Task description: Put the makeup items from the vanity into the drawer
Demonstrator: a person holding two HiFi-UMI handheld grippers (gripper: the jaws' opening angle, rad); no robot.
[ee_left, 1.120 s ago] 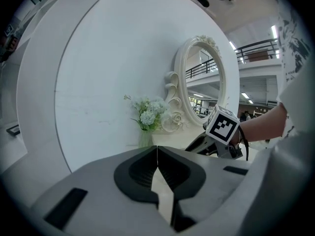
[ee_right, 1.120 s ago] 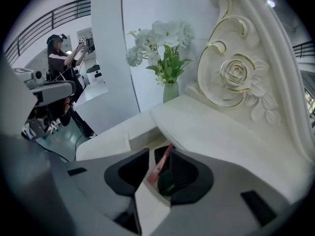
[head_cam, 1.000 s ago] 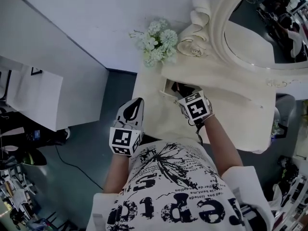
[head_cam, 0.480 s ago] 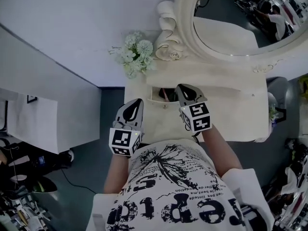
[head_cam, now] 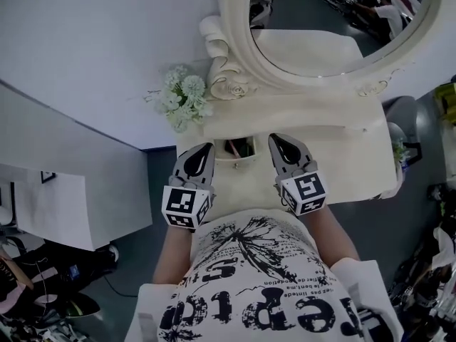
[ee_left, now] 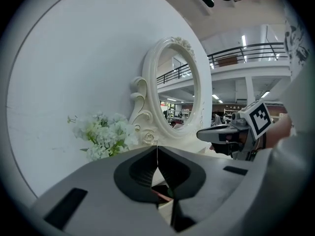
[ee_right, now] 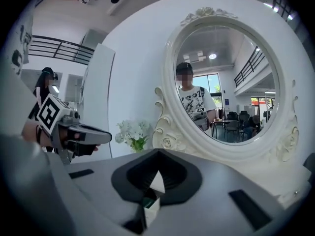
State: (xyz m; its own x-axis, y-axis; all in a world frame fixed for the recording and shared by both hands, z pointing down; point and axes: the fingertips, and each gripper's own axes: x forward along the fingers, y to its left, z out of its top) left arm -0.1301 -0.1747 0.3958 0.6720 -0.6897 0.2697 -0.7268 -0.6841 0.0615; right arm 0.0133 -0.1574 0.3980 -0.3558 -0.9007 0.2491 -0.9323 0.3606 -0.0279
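The white vanity [head_cam: 342, 164] stands under an oval mirror [head_cam: 320, 27]. Its small drawer [head_cam: 242, 161] is pulled open at the left end, with dark and red makeup items lying inside. My left gripper [head_cam: 205, 148] hovers just left of the drawer, shut and empty. My right gripper [head_cam: 280, 140] hovers just right of the drawer over the vanity top, shut with nothing between its fingers. In the left gripper view the left gripper [ee_left: 157, 149] points at the mirror frame, and the right gripper [ee_left: 206, 133] shows beside it. In the right gripper view the right gripper [ee_right: 156, 154] faces the mirror [ee_right: 226, 82].
A bunch of pale artificial flowers [head_cam: 182, 100] stands at the vanity's back left corner by the carved mirror frame [head_cam: 228, 84]. A white panel [head_cam: 57, 191] stands to the left. A grey seat [head_cam: 402, 112] and a small plant [head_cam: 397, 152] are at the right end.
My right gripper has lifted out of the drawer and come back to its right side, turning more level. The left gripper has drifted forward beside the drawer. The head view has swung leftward.
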